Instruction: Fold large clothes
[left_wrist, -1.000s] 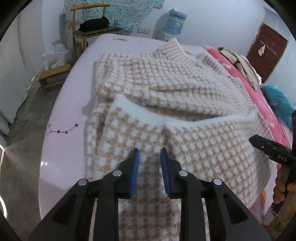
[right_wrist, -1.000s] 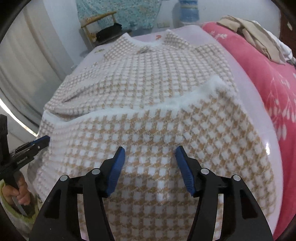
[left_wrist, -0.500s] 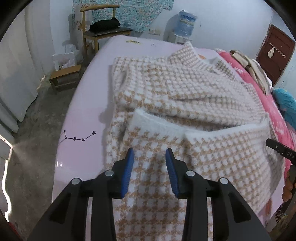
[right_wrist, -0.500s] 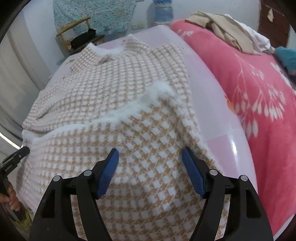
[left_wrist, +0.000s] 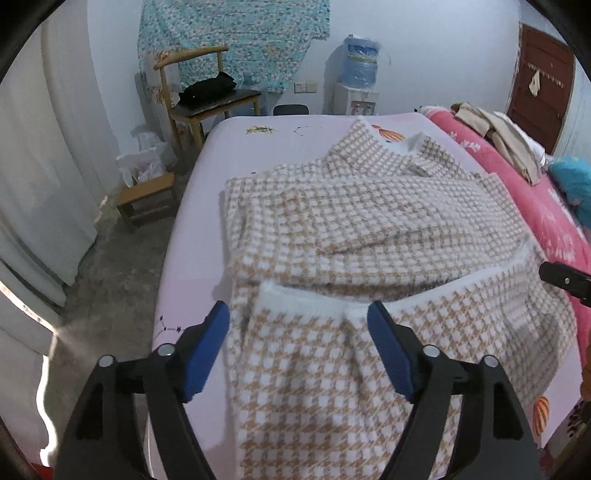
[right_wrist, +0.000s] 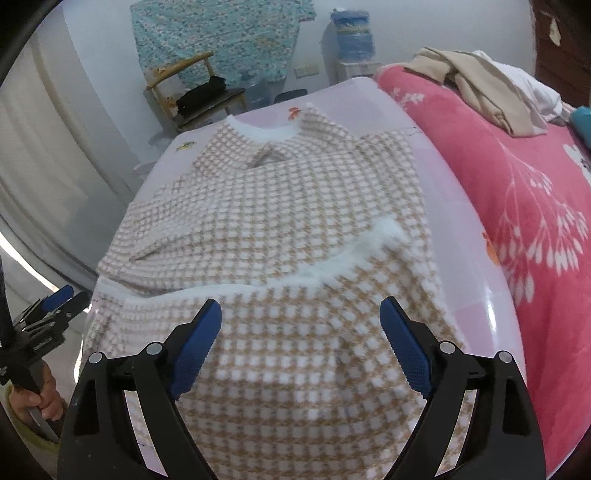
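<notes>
Both grippers now gape wider than a second ago, holding nothing; checked sweater (left_wrist: 369, 229) lies on pale pink bed sheet (left_wrist: 207, 206), hem folded up over its body; left gripper (left_wrist: 298, 347) and right gripper (right_wrist: 301, 334) hover above that fold; wooden chair (left_wrist: 207, 99) beyond.

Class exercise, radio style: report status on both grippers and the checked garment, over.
Left gripper open, empty. Right gripper open, empty. Checked garment flat on lilac sheet, hem folded up over body. Nothing blocking.
</notes>
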